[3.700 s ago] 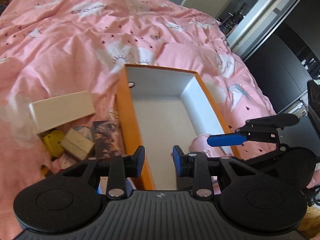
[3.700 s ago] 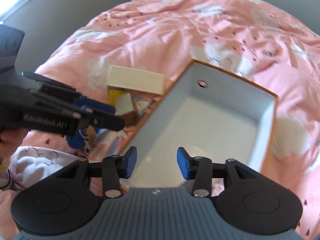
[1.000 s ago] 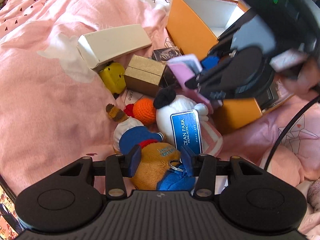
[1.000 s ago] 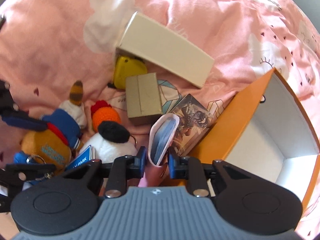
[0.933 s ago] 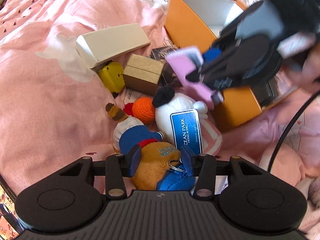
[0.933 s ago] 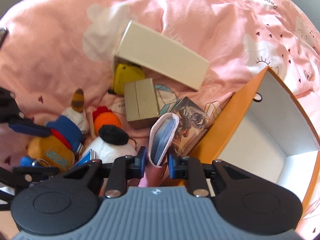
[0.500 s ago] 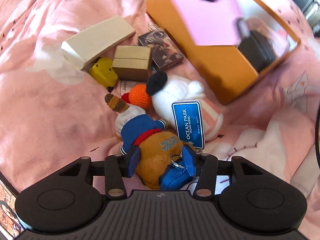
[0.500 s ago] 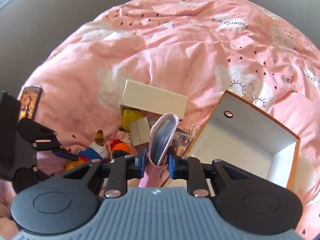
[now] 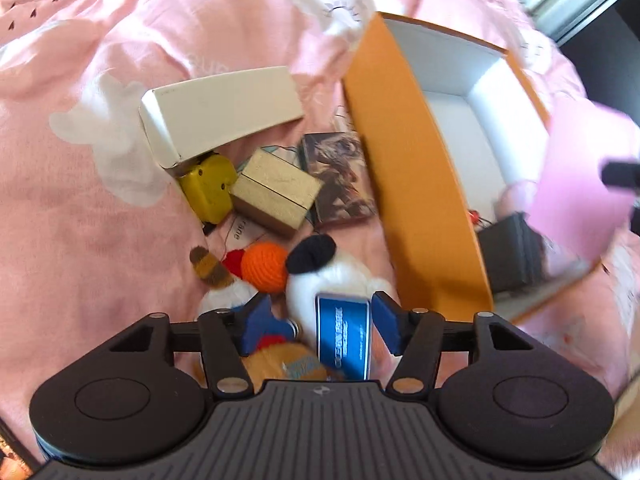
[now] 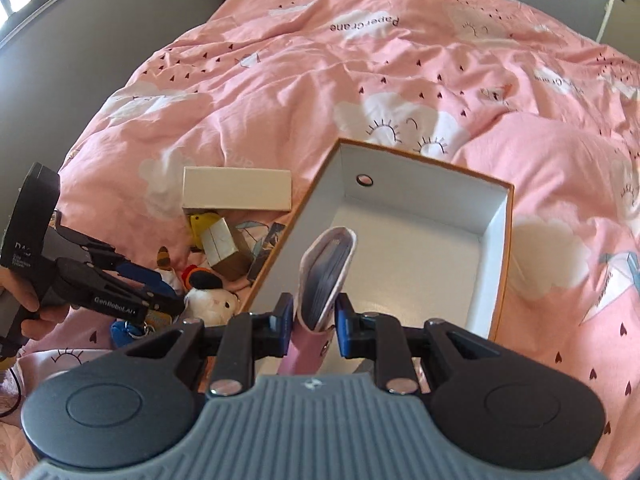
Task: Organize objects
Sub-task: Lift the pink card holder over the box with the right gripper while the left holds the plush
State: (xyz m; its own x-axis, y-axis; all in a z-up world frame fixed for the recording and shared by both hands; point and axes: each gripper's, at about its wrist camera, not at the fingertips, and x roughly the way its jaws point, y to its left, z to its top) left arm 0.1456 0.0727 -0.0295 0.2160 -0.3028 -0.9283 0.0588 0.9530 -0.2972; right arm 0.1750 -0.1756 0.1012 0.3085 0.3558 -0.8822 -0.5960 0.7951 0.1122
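My right gripper (image 10: 310, 322) is shut on a pink card holder (image 10: 326, 276) and holds it above the near end of the open orange box (image 10: 505, 240), white inside. The holder shows as a pink blur in the left wrist view (image 9: 580, 184), over the box (image 9: 416, 184). My left gripper (image 9: 324, 322) is open low over a pile of plush toys: a white plush (image 9: 320, 280) with a blue tag (image 9: 343, 340), an orange ball (image 9: 264, 266) and a brown bear (image 9: 280, 364). It also shows in the right wrist view (image 10: 160, 292).
Left of the box on the pink duvet (image 10: 360, 60) lie a long cream box (image 9: 224, 108), a yellow toy (image 9: 206, 188), a small tan box (image 9: 276, 194) and a picture card pack (image 9: 340, 176). A grey wall (image 10: 80, 40) runs along the bed's far left.
My right gripper has carried the pink card holder up and over the orange box. My left gripper has dropped lower over the plush toys, still open.
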